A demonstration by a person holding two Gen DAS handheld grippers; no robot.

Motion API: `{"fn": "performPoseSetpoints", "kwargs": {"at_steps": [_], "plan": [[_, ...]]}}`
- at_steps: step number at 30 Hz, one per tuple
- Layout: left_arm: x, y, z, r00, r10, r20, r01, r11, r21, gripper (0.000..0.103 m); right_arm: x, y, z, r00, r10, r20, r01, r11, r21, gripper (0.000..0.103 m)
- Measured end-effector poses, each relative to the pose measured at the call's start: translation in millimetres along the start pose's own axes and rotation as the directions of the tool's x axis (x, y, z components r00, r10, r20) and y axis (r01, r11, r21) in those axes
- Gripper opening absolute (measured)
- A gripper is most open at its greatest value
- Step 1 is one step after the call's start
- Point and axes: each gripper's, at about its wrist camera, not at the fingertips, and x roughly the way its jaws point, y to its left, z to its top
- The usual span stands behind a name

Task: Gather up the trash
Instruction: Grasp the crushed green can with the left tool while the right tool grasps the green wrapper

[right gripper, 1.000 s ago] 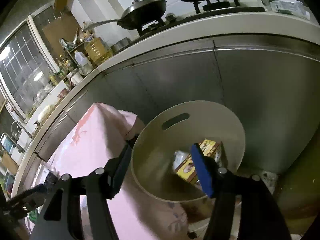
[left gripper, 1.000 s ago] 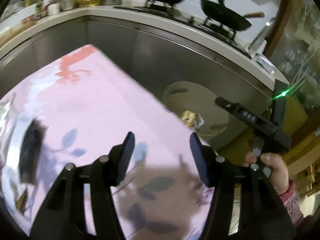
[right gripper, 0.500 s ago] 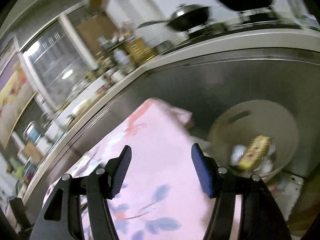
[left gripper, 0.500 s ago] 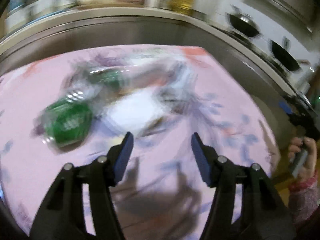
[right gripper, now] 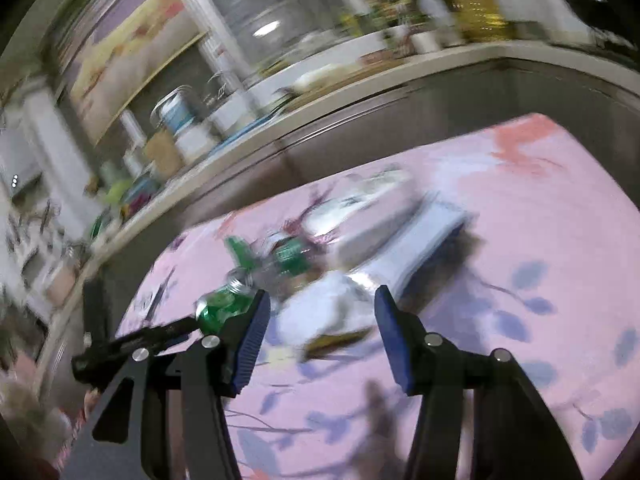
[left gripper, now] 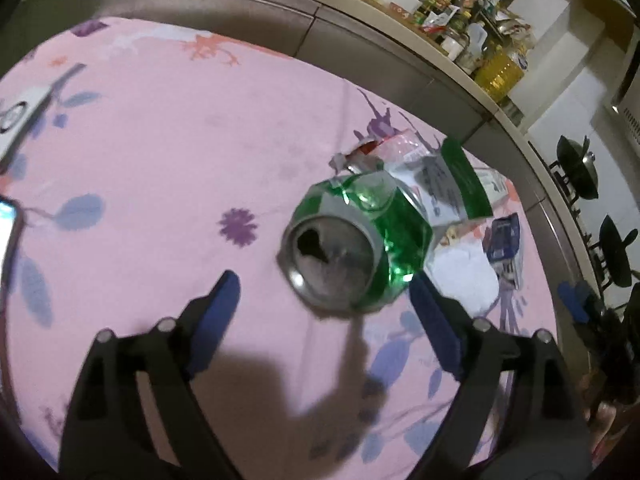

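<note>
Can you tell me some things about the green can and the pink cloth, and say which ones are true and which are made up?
1. The green can is crushed and lies on its side on the pink cloth. True.
2. The left tool is squeezing the can. False: its jaws are opening and stand wide, just in front of the can, not pressing it.
3. Torn wrappers lie right behind the can. True.
4. The cloth is plain pink. False: it has blue leaves and a purple flower printed on it.
5. The right tool holds a wrapper. False: nothing is between its jaws, which are closing.
</note>
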Motion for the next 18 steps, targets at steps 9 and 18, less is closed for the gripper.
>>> {"fn": "performPoseSetpoints", "kwargs": {"at_steps": [9,18], "plan": [[24,3,15,0.999,-0.038,0.031,0.038,0.999,-0.030,0.081,70,63,25,0.996,0.046,-0.070,-0.056,0.987,-0.150,0.052],[32,-7,15,0.998,-0.041,0.037,0.041,0.999,0.015,0.057,128,80,32,0.990,0.010,-0.138,-0.041,0.974,-0.222,0.011]]}}
